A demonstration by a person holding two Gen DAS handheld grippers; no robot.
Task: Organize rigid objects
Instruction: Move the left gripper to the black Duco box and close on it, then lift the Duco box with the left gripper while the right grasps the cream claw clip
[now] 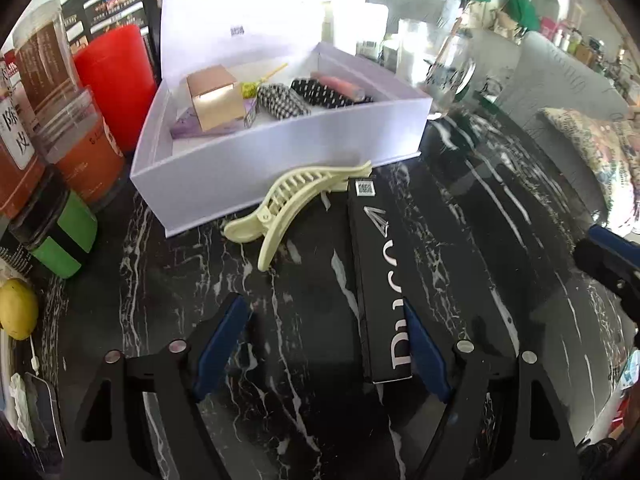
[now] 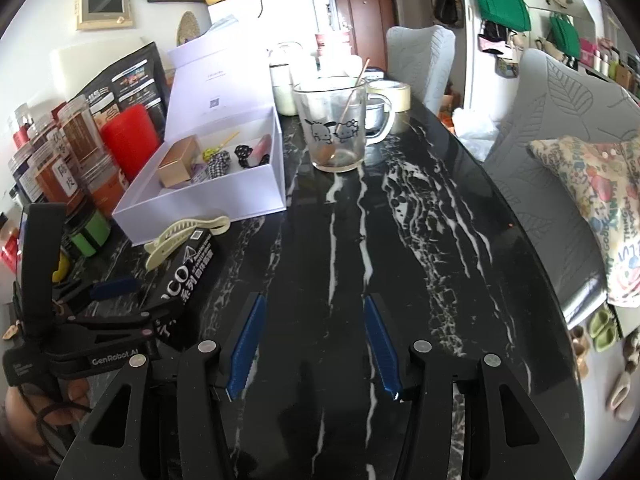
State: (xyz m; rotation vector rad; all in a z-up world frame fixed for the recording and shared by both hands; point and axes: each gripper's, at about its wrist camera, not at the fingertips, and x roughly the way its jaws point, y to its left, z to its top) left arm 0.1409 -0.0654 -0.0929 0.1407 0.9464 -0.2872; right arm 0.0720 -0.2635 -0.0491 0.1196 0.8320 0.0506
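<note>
Two tongs: left tongs [image 1: 324, 344] wide, long black box [image 1: 378, 276] between the pads, grip unclear; right tongs [image 2: 312, 344] partly open, empty.
Tabletop [image 2: 400, 240]: black marble, white veins.
White box [image 1: 248, 168]: far left, lid up.
Hair clip [image 1: 288, 208]: just beside it.
Room: brown door [image 2: 362, 12], grey chairs [image 2: 424, 60].

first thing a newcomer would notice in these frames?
Probably the open white box at the back left of the black marble table, already holding small items. Just in front of it lie a pale yellow hair clip and a long black carton, with the open left gripper straddling the carton's near end.
</note>
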